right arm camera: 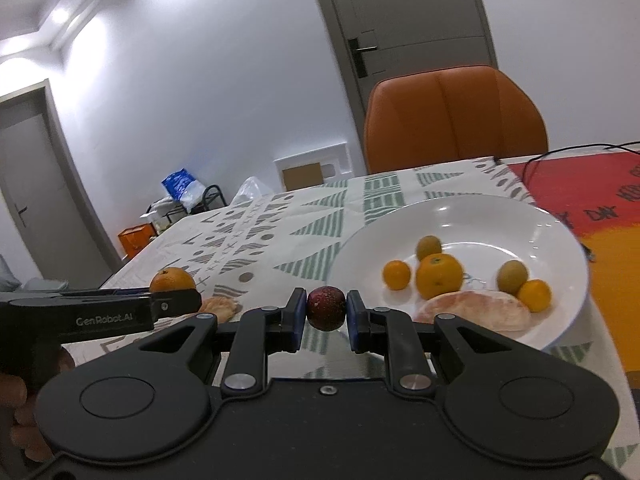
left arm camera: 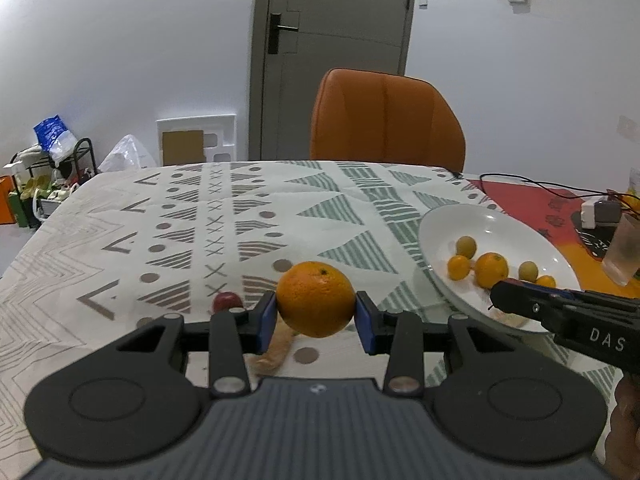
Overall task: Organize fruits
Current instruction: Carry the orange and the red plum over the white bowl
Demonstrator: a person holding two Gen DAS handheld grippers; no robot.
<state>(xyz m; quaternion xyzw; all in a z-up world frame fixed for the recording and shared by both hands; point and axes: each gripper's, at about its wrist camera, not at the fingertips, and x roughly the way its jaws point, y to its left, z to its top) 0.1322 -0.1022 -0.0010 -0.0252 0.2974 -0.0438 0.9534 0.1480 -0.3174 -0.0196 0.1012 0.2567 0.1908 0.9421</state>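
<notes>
Left gripper is clamped on a large orange, blue pads touching both sides of the fruit. The orange is held off the table, above the patterned tablecloth, near the table's front edge. Under the jaws on the cloth lies a pale peeled fruit piece; a small red fruit sits on the cloth just left of the left pad.

Right gripper is clamped on a small dark red fruit, pads pressed on both sides. It is held just in front of the near left rim of the white plate, not in it.

The plate rests on the right part of the table, partly over the edge of a red and orange mat. In the plate:
- one mid-size orange at centre
- two small oranges, left and right
- two green-brown round fruits, back and right
- a pale pink peeled segment at the near side

In the right wrist view the left gripper's body reaches in from the left, with the large orange visible behind it.

An orange chair stands at the far edge of the table; a grey door is behind it. A translucent cup and a black cable are on the mat at far right.
</notes>
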